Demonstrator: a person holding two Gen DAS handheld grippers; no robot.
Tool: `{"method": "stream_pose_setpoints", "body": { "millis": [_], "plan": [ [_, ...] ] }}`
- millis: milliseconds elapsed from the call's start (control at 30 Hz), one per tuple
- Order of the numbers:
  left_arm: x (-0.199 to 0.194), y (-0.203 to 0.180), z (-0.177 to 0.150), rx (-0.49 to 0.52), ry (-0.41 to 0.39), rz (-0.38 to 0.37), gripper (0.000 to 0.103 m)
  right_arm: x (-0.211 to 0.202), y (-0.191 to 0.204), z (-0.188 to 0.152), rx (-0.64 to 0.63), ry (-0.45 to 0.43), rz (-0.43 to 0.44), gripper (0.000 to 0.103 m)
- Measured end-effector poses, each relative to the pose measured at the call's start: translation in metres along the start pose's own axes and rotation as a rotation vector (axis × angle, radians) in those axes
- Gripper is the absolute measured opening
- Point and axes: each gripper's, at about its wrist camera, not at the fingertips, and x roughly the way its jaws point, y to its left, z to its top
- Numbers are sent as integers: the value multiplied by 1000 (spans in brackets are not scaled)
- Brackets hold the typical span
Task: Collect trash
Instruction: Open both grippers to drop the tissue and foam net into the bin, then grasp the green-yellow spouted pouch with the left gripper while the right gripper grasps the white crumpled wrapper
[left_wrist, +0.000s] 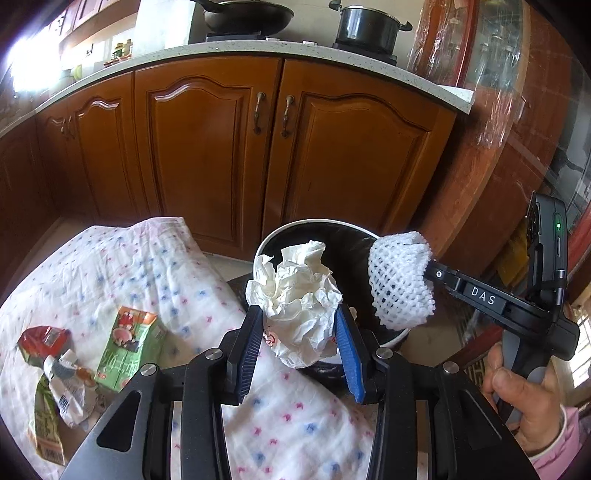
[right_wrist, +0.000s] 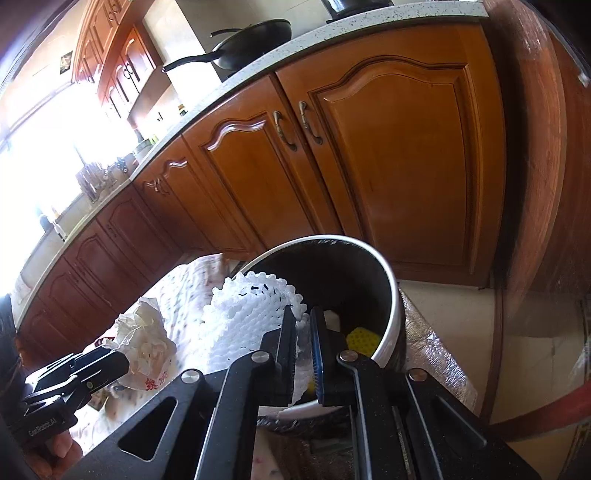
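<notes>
My left gripper (left_wrist: 300, 314) is shut on a crumpled white paper wrapper (left_wrist: 299, 291) and holds it at the near rim of the round trash bin (left_wrist: 269, 236). My right gripper (right_wrist: 303, 317) is shut on a white foam fruit net (right_wrist: 243, 317) and holds it over the bin's rim (right_wrist: 391, 295). In the left wrist view the net (left_wrist: 399, 280) hangs over the bin's right side. In the right wrist view the paper wrapper (right_wrist: 147, 339) sits left of the net in the left gripper (right_wrist: 110, 360). Something yellow (right_wrist: 364, 339) lies inside the bin.
A green drink carton (left_wrist: 129, 347) and torn red and green packaging (left_wrist: 48, 365) lie on the dotted white cloth (left_wrist: 122, 266) at the left. Wooden cabinets (left_wrist: 258, 155) stand behind the bin. A wok (left_wrist: 247, 16) and pot (left_wrist: 365, 26) sit on the counter.
</notes>
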Motion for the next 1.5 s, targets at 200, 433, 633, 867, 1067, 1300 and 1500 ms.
{"method": "stream_pose_setpoints", "body": {
  "millis": [200,433,633,867,1067,1300,1500],
  "plan": [
    [37,-3,22,25,44,8,39,17,-9,10,-5,21,-28,8],
    [71,-7,32,29,85,12,43,33,-10,17,-36,58,-59,10],
    [77,-15,31,52,90,22,56,43,-11,21,-55,84,-88,27],
    [60,-9,13,12,74,23,61,32,-17,19,-17,52,-57,52],
    [29,9,-14,-90,34,42,64,7,-13,5,25,-10,6,93],
    [-19,33,-60,-191,-10,94,64,-14,11,-27,40,-34,71,97],
    [-59,54,-100,-257,-29,145,65,-23,41,-60,18,-27,92,98]
  ]
}}
